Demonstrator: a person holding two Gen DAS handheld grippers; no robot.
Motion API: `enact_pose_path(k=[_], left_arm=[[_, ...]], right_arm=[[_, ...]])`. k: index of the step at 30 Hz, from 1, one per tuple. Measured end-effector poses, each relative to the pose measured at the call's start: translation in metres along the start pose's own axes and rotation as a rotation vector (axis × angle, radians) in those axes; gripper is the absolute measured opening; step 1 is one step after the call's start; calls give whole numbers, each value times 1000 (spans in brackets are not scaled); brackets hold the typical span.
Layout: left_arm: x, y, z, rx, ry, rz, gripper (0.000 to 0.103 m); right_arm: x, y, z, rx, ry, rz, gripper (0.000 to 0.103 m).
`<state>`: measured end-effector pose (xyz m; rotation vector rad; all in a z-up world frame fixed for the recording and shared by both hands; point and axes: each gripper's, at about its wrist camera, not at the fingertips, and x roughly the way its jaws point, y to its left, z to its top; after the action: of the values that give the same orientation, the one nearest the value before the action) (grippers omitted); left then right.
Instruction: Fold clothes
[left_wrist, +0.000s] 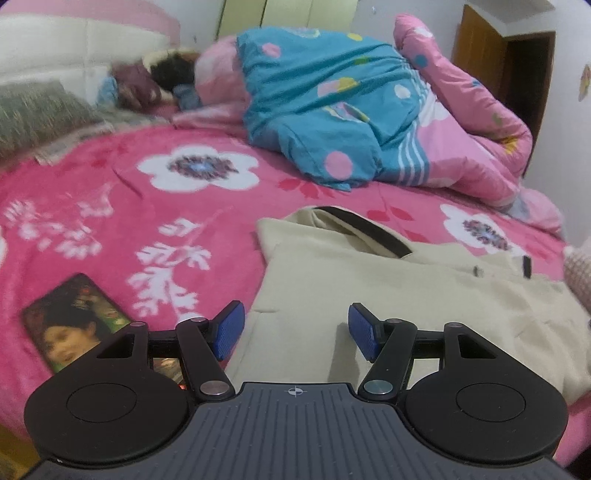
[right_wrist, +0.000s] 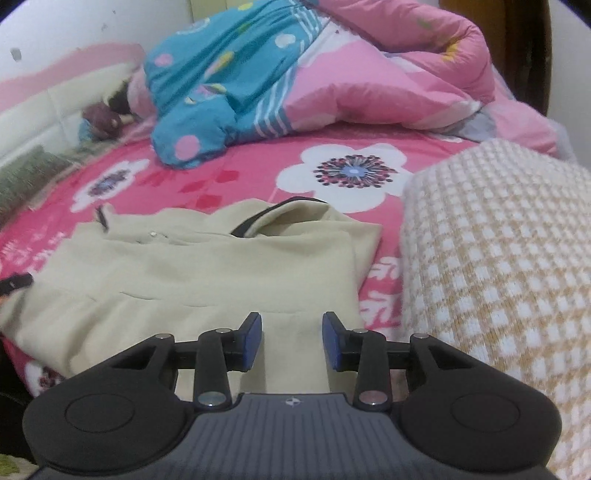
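Pink floral bed (left_wrist: 110, 177), one cream garment (left_wrist: 369, 288), two tools (left_wrist: 296, 330) (right_wrist: 292, 339) spread, gripping nothing.

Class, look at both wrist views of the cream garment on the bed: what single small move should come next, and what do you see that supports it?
Probably lower both grippers and close them on the near edge of the cream garment. The left gripper and right gripper are both open and hold nothing. The garment lies partly folded on the pink bedspread, so gripping its edge looks like the way to start another fold.
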<state>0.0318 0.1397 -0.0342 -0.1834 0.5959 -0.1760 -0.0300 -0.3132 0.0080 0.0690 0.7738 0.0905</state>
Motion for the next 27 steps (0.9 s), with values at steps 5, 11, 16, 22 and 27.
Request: enact_pose_path(k=[5,11,16,22,27], left_arm=[[20,15,14,-43,73,-110,62],[30,21,20,-57,120,-245,52],[30,17,20,-47,114,-304,51],[29,19,23,-49,101,-280,51],[26,24,26,-56,88,-242,58]], right_arm=[[5,8,7,-20,71,-44,44],[18,4,26,-18,155,-55,49],[42,0,44,-9,178,-50,49],[56,0,52,-13,190,-51,49],[64,2,55,-25,197,-64,49]])
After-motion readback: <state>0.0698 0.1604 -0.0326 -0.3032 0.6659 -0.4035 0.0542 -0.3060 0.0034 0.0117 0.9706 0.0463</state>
